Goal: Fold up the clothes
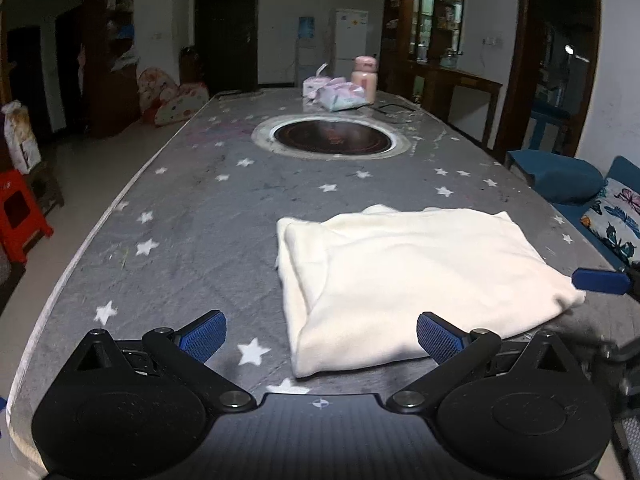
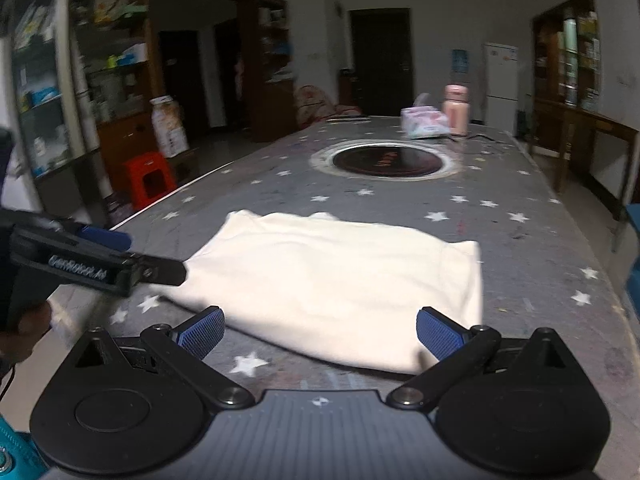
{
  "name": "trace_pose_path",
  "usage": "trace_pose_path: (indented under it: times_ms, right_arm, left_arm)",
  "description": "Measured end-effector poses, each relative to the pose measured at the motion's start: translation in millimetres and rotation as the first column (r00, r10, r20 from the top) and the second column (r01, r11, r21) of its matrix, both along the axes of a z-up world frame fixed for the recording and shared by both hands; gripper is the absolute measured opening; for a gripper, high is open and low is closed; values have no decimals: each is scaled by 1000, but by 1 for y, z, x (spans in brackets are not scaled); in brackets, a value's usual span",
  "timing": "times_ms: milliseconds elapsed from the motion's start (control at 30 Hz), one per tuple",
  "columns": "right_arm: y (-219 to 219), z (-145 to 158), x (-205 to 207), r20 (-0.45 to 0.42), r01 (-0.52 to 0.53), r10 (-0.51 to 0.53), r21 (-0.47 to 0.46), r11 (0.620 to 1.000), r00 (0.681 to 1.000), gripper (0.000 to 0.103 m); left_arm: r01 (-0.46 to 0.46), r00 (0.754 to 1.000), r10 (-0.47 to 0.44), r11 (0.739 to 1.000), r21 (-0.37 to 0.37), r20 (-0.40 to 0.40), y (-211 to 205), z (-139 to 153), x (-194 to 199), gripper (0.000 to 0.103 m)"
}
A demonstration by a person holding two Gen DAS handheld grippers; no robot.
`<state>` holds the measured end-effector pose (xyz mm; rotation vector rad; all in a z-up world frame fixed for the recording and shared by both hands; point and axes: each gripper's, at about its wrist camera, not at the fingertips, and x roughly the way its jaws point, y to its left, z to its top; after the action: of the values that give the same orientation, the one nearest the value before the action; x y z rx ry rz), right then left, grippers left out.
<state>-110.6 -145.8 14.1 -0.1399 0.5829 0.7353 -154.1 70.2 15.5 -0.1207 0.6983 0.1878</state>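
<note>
A cream garment (image 1: pixel 416 276) lies folded flat on the grey star-patterned table (image 1: pixel 180 240); it also shows in the right wrist view (image 2: pixel 336 280). My left gripper (image 1: pixel 320 338) is open and empty, just above the table at the garment's near left corner. My right gripper (image 2: pixel 320 334) is open and empty at the garment's near right edge. The right gripper's blue fingertip (image 1: pixel 598 280) shows at the garment's right corner in the left wrist view. The left gripper (image 2: pixel 100 256) shows at the garment's left side in the right wrist view.
A round built-in hotplate (image 1: pixel 332 138) sits mid-table. A pink jar (image 1: pixel 365 78) and tissue packs (image 1: pixel 336 94) stand at the far end. A red stool (image 2: pixel 149 178) stands left of the table, a blue sofa (image 1: pixel 560 176) right. Cabinets line the walls.
</note>
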Motion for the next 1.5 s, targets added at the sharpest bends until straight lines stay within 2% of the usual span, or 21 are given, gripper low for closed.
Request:
trace_pose_path:
  times_ms: [133,233,367,533,667,700,733,767,933,1000,1067,1233,1367,1467,1500]
  right_arm:
    - [20,-3,-4,9,-70,70,-38,997,998,103]
    - [39,-4,-8,17,-139,141,-77,987,990,102]
    - [63,-1,-13,36,-220,227,-129,967,973,94]
    - [96,0,-17,37,-328,342,-208,922,939,83]
    - [122,-4,-20,25,-409,431,-269,872,902,68]
    - [129,-5,-21,25,-424,448,-280,861,894,61]
    - [135,-7,-21,26,-439,465,-291,850,885,59]
    - [140,-9,-21,32,-443,474,-308,842,880,58]
    - [157,-16,-17,50,-426,477,-376,823,878,35]
    - [153,-13,-14,45,-430,474,-353,831,880,20]
    - [147,-7,-8,25,-431,459,-304,850,888,15]
    - [124,12,10,-9,-410,415,-171,896,910,14]
    - [107,22,18,-28,-406,405,-93,909,914,13]
    - [95,27,24,-25,-399,398,-54,916,917,13]
    - [93,27,26,-31,-400,399,-41,916,916,13]
  left_arm:
    - [-56,998,54,998,-40,-41,19,-6,2,103]
    - [-88,996,86,995,-55,-36,34,-5,1,103]
    - [-177,984,178,984,-29,1,52,0,1,103]
    - [-209,977,211,975,-75,13,77,5,7,103]
    - [-208,978,209,965,-158,-9,93,5,17,103]
    - [-203,979,204,962,-182,-14,95,4,19,103]
    - [-198,980,198,958,-206,-19,98,4,22,103]
    - [-194,981,194,954,-228,-22,100,3,24,103]
    - [-182,983,176,913,-364,-48,108,-4,32,103]
    - [-174,984,169,895,-411,-50,108,-6,35,103]
    - [-175,984,166,874,-454,-61,108,-7,39,103]
    - [-174,985,147,825,-537,-92,103,-12,53,103]
    - [-202,979,151,758,-620,-134,100,-21,67,103]
    - [-202,979,149,743,-638,-137,94,-23,74,101]
    - [-195,981,140,737,-647,-137,92,-24,77,94]
